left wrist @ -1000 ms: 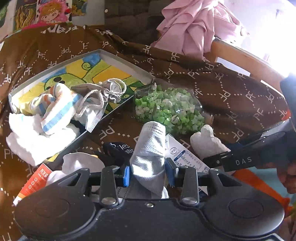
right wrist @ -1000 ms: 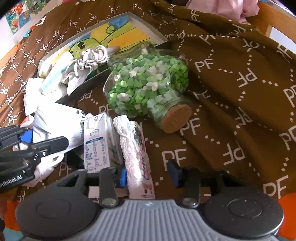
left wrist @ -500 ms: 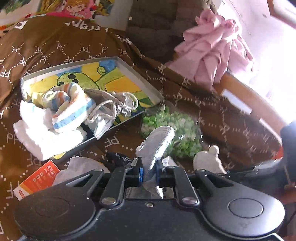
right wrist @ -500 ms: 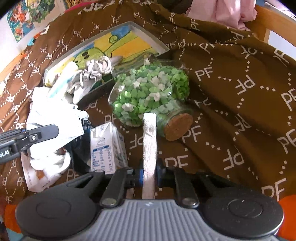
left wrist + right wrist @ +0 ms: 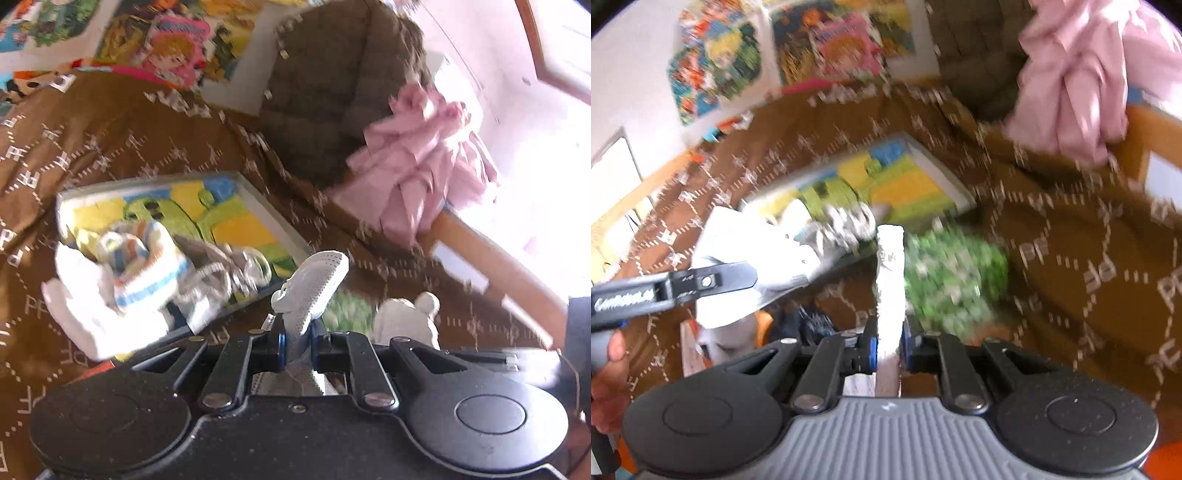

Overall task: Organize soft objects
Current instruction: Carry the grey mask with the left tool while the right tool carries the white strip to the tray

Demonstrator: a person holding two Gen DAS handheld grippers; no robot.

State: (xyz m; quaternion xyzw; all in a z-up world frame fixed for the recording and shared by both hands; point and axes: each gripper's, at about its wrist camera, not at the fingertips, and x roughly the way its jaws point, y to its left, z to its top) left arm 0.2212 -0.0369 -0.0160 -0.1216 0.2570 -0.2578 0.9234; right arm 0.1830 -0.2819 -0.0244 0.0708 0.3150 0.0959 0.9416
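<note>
My left gripper (image 5: 297,347) is shut on a white perforated cloth (image 5: 314,284) and holds it up above the brown blanket. My right gripper (image 5: 889,349) is shut on a white rolled cloth (image 5: 890,280) that stands upright between the jaws. A shallow tray with a colourful picture bottom (image 5: 236,214) lies ahead; it also shows in the right wrist view (image 5: 908,181). In it are a striped cloth (image 5: 147,258), a white cloth (image 5: 85,314) over its near edge and a grey drawstring pouch (image 5: 225,266). The left gripper's side (image 5: 683,288) shows in the right wrist view.
A glass jar of green paper stars (image 5: 953,280) lies on the brown blanket (image 5: 110,140) right of the tray. A white plush toy (image 5: 406,317) lies near it. Pink cloth (image 5: 424,166) hangs on a wooden bed rail (image 5: 498,269). Posters (image 5: 827,40) cover the wall.
Both grippers closed on their cloths, lifted them off the blanket and tilted up, so the wall and posters now show. Both views are blurred by motion.
</note>
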